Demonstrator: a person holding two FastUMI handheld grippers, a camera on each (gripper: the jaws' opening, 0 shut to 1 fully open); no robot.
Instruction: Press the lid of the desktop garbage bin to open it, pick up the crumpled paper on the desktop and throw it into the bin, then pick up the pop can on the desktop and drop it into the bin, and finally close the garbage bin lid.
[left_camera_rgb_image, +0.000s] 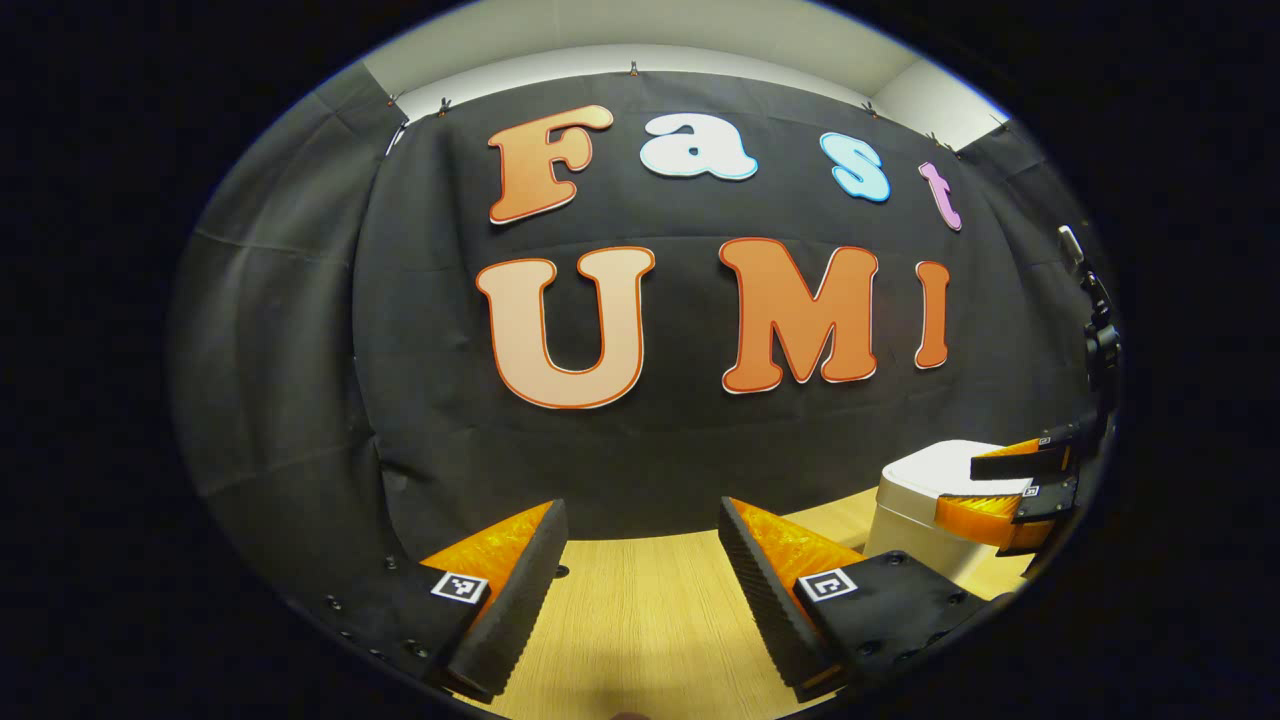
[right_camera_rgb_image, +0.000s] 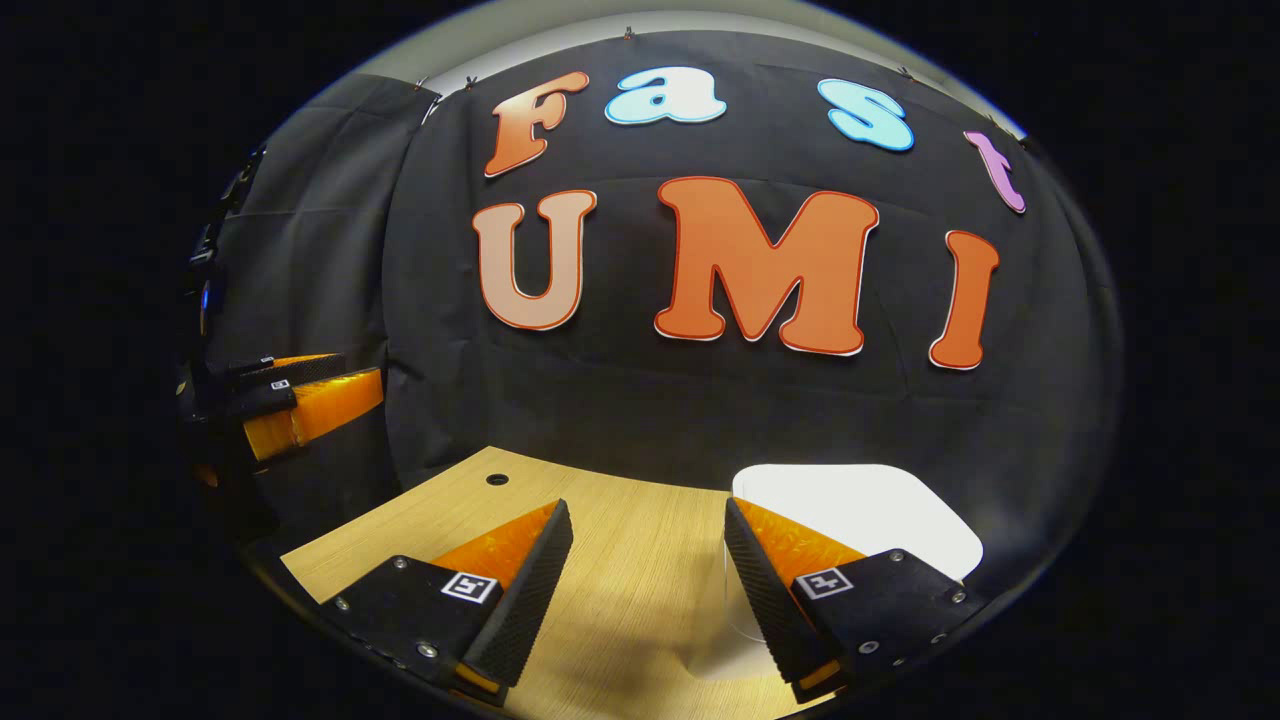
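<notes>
Both tools stand wide apart at the fingers and hold nothing. In the left gripper view the left tool (left_camera_rgb_image: 640, 560) points toward the black cloth wall (left_camera_rgb_image: 300, 350), its two fingers spread over bare wooden surface (left_camera_rgb_image: 640, 620). Off to its right, near the edge of that view, the right tool (left_camera_rgb_image: 1010, 490) reaches in above the white garbage bin (left_camera_rgb_image: 910, 520); whether its fingers touch the lid cannot be told from here. The bin's lid looks closed and flat.

In the right gripper view the right tool (right_camera_rgb_image: 648, 560) also has its fingers spread, with the surface (right_camera_rgb_image: 620, 600) showing between them. The bin (right_camera_rgb_image: 870, 510) sits just behind and partly under its right-hand finger, the lid a plain white top, down. Well off to the left in this view the left tool (right_camera_rgb_image: 310, 405) hangs above the surface's edge, seen side-on. A small round hole (right_camera_rgb_image: 497, 479) lies in the surface near the cloth wall (right_camera_rgb_image: 640, 420).
</notes>
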